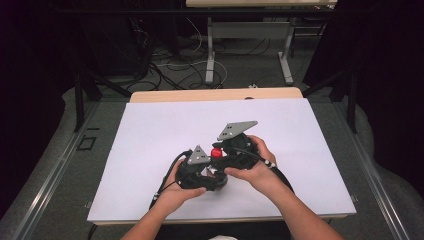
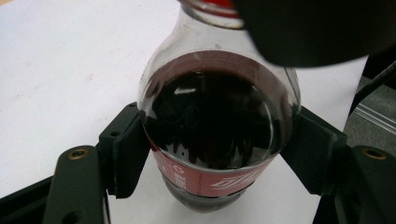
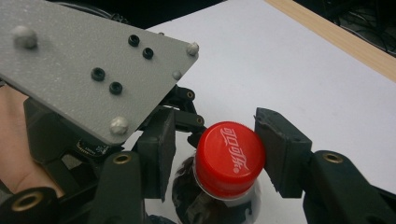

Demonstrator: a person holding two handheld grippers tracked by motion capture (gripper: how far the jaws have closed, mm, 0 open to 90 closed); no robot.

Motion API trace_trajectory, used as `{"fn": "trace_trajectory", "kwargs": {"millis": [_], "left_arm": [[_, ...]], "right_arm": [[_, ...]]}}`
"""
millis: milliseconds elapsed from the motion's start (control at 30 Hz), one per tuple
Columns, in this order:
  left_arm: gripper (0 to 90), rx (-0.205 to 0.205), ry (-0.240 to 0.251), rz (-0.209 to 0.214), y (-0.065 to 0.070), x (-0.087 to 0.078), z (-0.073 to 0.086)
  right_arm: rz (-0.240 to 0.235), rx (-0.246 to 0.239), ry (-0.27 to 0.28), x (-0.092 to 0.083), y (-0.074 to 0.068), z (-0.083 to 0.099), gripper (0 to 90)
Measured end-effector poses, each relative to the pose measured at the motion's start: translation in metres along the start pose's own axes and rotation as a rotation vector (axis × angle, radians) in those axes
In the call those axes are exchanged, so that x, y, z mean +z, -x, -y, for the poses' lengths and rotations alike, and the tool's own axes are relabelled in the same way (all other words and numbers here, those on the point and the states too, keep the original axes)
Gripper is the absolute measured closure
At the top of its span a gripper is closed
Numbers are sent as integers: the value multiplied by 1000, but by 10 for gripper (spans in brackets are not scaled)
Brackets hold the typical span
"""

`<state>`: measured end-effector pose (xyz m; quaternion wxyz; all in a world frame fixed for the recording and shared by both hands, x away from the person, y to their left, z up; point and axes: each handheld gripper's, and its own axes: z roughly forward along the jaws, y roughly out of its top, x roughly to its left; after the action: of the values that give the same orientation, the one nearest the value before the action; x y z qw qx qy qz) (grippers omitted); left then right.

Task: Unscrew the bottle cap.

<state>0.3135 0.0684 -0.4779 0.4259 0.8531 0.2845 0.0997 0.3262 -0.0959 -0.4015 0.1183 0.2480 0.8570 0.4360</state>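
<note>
Bottle [image 2: 215, 135] neck cut off; base hidden.

The red cap [image 3: 229, 157] of the bottle [image 2: 217, 126] carries a white script logo in non-Latin characters, which I cannot make out letter by letter. The red label [image 2: 205, 176] round the bottle's body shows white marks and part of a white script, too blurred and cut off to read.

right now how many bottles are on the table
1. A cola bottle stands near the front of the white table, held at its body by the left hand-held gripper, its red cap between the right hand-held gripper's jaws.
</note>
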Motion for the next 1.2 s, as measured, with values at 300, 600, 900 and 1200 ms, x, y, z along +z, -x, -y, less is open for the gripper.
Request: {"fn": "trace_trajectory", "kwargs": {"millis": [300, 600, 900, 1200], "left_arm": [[300, 5, -8, 9, 0, -1, 0], [300, 8, -3, 7, -1, -1, 0], [300, -17, -6, -8, -3, -3, 0], [300, 2, -6, -8, -3, -3, 0]], "right_arm": [[-113, -39, -35, 2, 16, -5, 610], [-200, -83, -74, 1, 26, -10, 549], [-5, 32, -36, -9, 8, -8, 444], [44, 15, -37, -5, -7, -5, 494]]}}
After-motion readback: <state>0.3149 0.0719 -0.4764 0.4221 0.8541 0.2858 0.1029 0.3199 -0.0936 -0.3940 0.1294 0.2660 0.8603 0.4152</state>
